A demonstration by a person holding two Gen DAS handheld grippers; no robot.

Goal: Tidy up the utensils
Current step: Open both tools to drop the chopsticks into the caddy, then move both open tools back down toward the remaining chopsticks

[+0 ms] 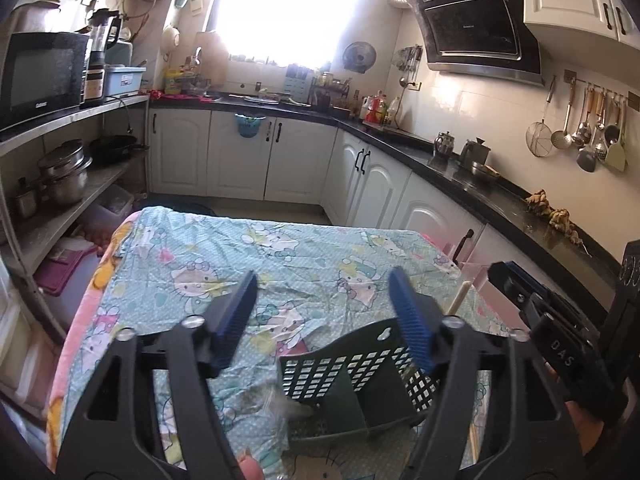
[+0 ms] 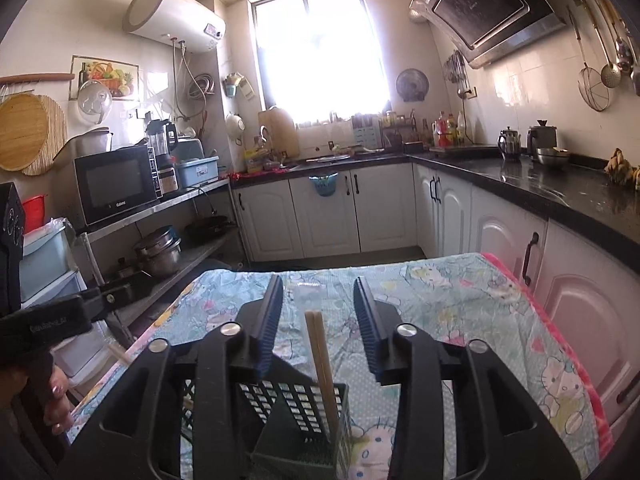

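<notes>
My right fingers are apart, two pale wooden chopsticks standing loose in the dark green plastic basket; my left fingers are apart, holding nothing.

A blurred grey object beside the dark green perforated plastic utensil holder is unidentifiable; the pale wooden chopsticks' lower ends are hidden inside.

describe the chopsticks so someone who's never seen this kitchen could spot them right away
Find the table covered in a pale cartoon-cat cloth in the middle of the kitchen. At its near edge stands a dark green perforated utensil basket. The chopsticks are the pale wooden pair poking upright out of it, the only light, thin sticks there.
</notes>
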